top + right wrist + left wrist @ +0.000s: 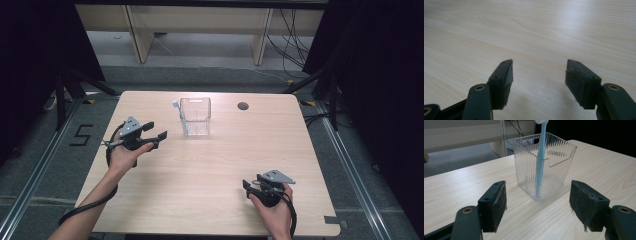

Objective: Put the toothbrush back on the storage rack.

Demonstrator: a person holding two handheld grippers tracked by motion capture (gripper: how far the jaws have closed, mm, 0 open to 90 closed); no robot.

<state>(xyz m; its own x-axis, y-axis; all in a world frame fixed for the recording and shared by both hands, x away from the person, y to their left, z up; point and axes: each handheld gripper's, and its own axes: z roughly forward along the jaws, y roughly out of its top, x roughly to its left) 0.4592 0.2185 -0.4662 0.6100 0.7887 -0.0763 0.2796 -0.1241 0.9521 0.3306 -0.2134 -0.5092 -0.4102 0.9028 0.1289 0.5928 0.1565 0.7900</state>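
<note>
A clear ribbed plastic box point(195, 116) point(544, 165) stands upright on the wooden table point(210, 165). A light blue toothbrush point(540, 162) point(179, 116) stands in it, leaning against one corner with its white head up. My left gripper point(156, 132) point(537, 207) is held a little to the left of the box, pointing at it, open, with nothing between its jaws. My right gripper point(248, 186) point(537, 82) rests near the table's front right, open over bare wood, pointing left.
A round cable hole point(243, 106) is set in the table right of the box. Beyond the table's far edge stand wooden shelf legs point(139, 37) and loose cables point(292, 45). Dark tripod stands point(70, 85) flank the table.
</note>
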